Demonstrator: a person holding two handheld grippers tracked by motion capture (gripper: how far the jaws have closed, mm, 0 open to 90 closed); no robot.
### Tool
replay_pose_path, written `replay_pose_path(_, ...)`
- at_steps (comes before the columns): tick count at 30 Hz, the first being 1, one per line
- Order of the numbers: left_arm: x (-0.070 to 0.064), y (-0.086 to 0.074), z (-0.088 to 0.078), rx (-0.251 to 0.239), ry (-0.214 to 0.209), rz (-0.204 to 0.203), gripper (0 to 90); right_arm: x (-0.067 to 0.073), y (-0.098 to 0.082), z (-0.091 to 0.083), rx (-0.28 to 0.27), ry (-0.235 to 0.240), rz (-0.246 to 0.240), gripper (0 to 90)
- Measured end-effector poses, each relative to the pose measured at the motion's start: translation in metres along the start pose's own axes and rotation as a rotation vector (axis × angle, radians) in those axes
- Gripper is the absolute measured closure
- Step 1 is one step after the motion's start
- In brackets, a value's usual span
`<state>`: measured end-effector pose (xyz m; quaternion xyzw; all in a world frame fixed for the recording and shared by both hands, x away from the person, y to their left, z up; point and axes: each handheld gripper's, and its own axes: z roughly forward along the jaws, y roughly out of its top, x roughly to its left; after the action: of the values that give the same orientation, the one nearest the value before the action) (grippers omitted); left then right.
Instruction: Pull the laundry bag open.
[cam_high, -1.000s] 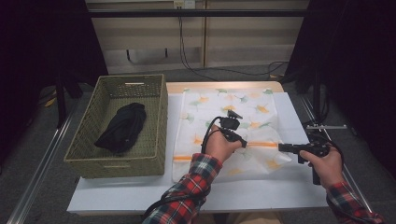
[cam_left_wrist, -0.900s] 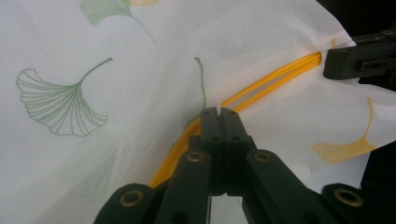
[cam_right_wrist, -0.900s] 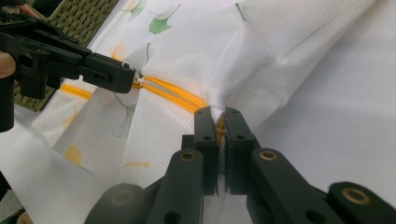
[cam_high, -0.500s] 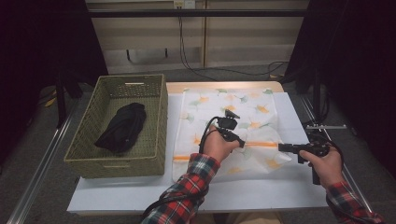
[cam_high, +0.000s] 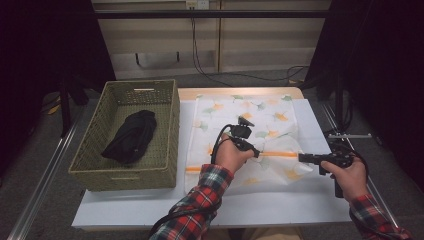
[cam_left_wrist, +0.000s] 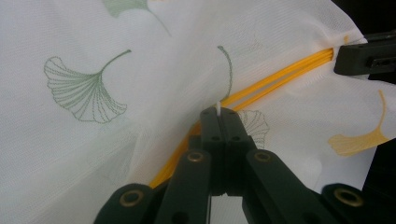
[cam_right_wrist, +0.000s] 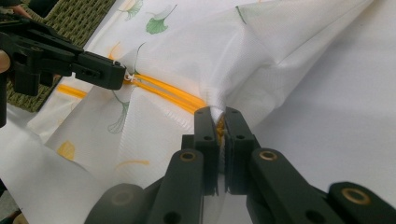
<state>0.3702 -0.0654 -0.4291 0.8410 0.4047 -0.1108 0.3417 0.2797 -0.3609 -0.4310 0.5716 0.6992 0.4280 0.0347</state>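
In the high view, a white mesh bag (cam_high: 245, 135) printed with ginkgo leaves lay at the centre of the white tabletop (cam_high: 280, 210), with a yellow zipper (cam_high: 280, 154) running across its lower part. The left gripper (cam_high: 252, 149) sat at the middle of the frame, over the bag, its hand (cam_high: 231, 156) coming up from the bottom in a plaid sleeve (cam_high: 200, 200). The right gripper (cam_high: 302, 158) lay at the right of the frame, level with the zipper line, pointing left at the bag's right edge.

In the left gripper view, the jaws stood closed together at bottom centre, pinching a small white zipper pull (cam_left_wrist: 217, 108) at their tips. The zipper (cam_left_wrist: 280, 77) ran from there up to the right, where the right gripper (cam_left_wrist: 348, 58) met it at the frame's edge.

In the right gripper view, the jaws at bottom centre were nearly closed, clamped on the bunched bag (cam_right_wrist: 289, 60) fabric at the zipper (cam_right_wrist: 173, 95) end. The zipper ran up to the left, to the left gripper (cam_right_wrist: 122, 77) in the upper left of the frame.

A green woven basket (cam_high: 90, 150) stood at the left of the high view, just beside the bag, and held a black cloth (cam_high: 130, 136).
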Motion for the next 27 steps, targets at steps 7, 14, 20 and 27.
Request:
replay_pose_path(7, 0.003, -0.001, -0.003, 0.006, 0.004, -0.008, 90.0, 0.000, 0.000, -0.001, -0.001, -0.006, -0.002, 86.1)
replay_pose_path(14, 0.006, -0.002, -0.005, 0.014, 0.021, -0.008, 90.0, 0.000, 0.000, -0.001, -0.002, -0.004, -0.001, 86.1)
replay_pose_path(20, 0.008, -0.003, -0.006, 0.009, 0.013, -0.027, 90.0, -0.002, 0.001, -0.003, -0.013, -0.010, 0.002, 86.1)
replay_pose_path(27, 0.010, -0.003, -0.009, 0.007, 0.027, -0.032, 90.0, -0.001, 0.001, -0.003, -0.013, -0.017, -0.001, 86.1)
